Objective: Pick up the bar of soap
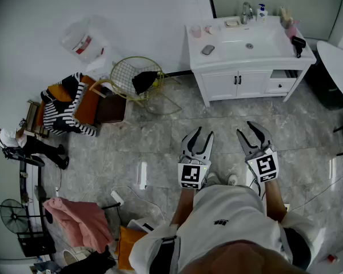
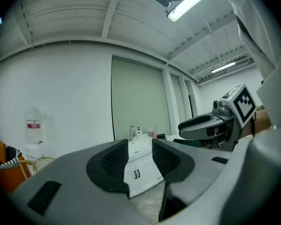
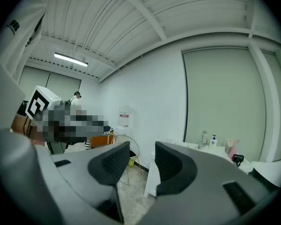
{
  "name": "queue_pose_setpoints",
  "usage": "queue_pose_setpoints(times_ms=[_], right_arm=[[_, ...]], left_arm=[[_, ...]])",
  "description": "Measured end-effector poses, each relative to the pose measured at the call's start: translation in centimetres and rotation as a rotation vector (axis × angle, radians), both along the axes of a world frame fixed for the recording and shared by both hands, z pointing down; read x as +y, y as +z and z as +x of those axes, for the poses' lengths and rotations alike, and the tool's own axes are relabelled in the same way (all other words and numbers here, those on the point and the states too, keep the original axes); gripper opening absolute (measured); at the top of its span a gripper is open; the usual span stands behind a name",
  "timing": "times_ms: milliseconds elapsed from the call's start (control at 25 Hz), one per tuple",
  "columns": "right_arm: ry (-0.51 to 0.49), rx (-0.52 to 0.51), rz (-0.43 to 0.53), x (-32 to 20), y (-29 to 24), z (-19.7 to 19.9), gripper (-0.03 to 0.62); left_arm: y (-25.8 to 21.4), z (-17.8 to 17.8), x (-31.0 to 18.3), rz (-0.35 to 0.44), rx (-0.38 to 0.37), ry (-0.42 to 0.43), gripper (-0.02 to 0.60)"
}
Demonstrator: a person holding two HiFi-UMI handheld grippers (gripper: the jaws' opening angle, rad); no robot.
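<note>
Jaws of both grippers stand partly apart with nothing between them; we hold the left gripper [image 1: 202,136] and the right gripper [image 1: 247,131] side by side above the floor.

Only the head view gives us the grey veined stone floor [image 1: 160,136] and, well away from both grippers, the whole white vanity [image 1: 223,84] with its two cabinet doors and smooth basin. The gripper views add the ribbed panel ceiling [image 2: 84,13] instead. The left gripper view frames the vanity between its dark, cross-hatched pads [image 2: 114,161], while the right gripper view has it off to the right. The round gold wire basket [image 1: 128,76] stands left of the vanity. The bar of soap [image 1: 232,23] is a small pale block in a dish on the vanity top, just left of the tap [image 1: 247,11]. We cannot make it out in either gripper view.
</note>
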State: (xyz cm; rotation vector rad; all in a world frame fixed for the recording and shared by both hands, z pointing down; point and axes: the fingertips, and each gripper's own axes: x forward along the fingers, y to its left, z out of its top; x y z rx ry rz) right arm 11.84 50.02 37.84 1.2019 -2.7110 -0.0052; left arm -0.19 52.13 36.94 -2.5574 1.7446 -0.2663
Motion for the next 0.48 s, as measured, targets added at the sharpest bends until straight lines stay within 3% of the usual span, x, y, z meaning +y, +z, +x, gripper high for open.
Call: queue_pose_setpoints(times_ms=[480], right_arm=[[-0.054,-0.044,-0.010,-2.5,0.5,0.8,0.189]], left_arm=[[0.4,2.2,-1.9,0.000,-0.023,-0.010,0.164]])
